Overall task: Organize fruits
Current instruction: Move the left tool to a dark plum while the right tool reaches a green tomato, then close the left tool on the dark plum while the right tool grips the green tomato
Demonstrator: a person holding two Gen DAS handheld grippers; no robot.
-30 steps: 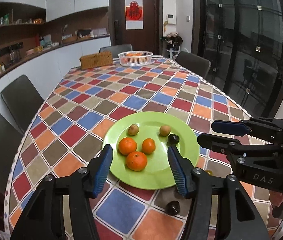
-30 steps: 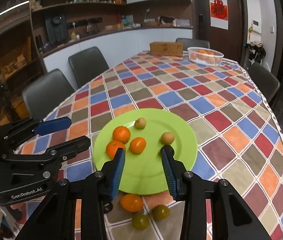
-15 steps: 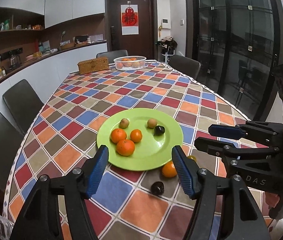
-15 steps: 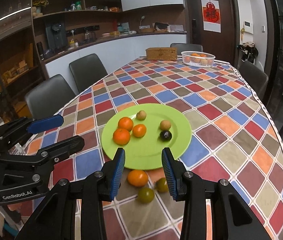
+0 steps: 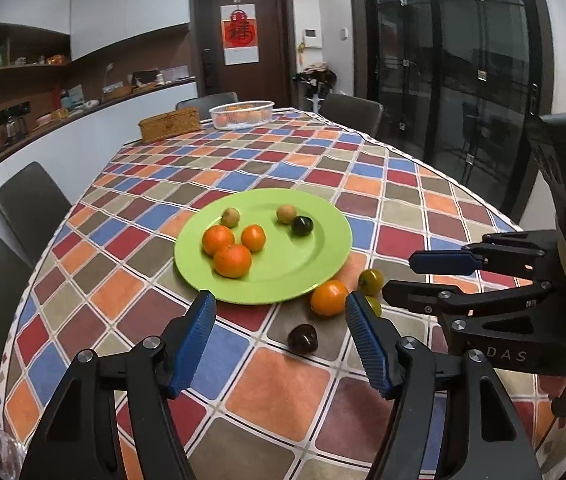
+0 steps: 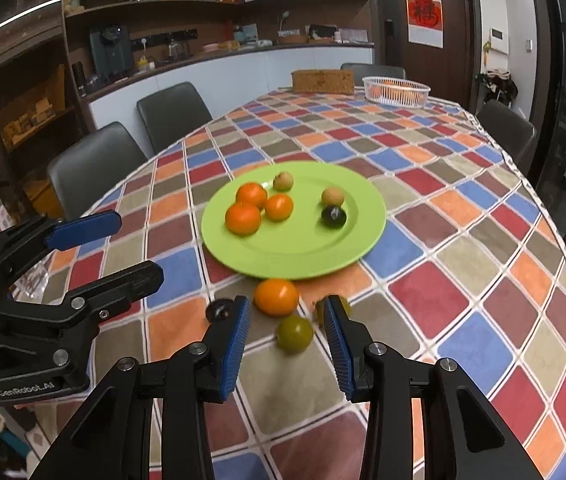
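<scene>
Green plate [image 5: 315, 276]: six fruits sitting on it; loose orange [image 5: 328, 298] lying just beside it; left tongs [image 5: 281, 342] and right tongs [image 6: 286, 334] hovering released, grasping nothing.

The left claw [image 5: 279, 340] hangs above the tabletop [image 5: 283, 400] with its 2 blue-padded fingers [image 5: 193, 342] spread wide and nothing between them. Its black frame fills the lower part of the left wrist view. The right claw [image 6: 285, 334] also hangs above the tabletop, jaws apart and gripping nothing, though its gap is narrower than the left one's. The 2 claws sit side by side, both pointing forward. In the left wrist view the right claw [image 5: 427, 276] enters from the right edge, turned on its side with 1 finger above the other. In the right wrist view the left claw [image 6: 123, 248] enters from the left edge, likewise turned sideways.
</scene>
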